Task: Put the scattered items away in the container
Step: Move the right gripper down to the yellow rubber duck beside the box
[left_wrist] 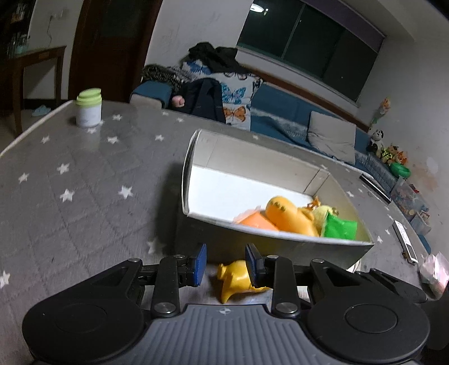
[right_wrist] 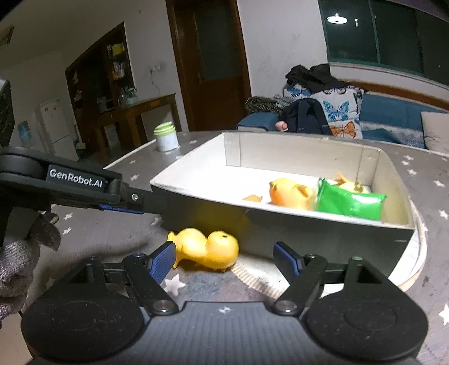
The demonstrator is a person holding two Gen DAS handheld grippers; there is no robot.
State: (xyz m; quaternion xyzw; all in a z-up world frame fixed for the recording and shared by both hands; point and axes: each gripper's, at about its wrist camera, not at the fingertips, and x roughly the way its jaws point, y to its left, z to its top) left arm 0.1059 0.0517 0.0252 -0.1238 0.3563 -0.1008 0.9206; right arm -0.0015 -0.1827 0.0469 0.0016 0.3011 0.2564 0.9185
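Right gripper (right_wrist: 224, 259): fingers apart, empty. Yellow duck toy (right_wrist: 206, 248): lying on starred surface (left_wrist: 84, 182) against the box front. Left gripper (left_wrist: 226, 264): fingers apart, empty, above the duck. Box (right_wrist: 196, 168): holds orange toys, green packet (right_wrist: 350, 202). Jar (left_wrist: 88, 108): far corner.

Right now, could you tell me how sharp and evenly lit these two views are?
Left wrist view: motion blur smears the star-patterned tablecloth and the toys in the box; the fisheye bends the window frame. Right wrist view: the yellow toy is soft, and a ceiling lamp reflects in the dark window.
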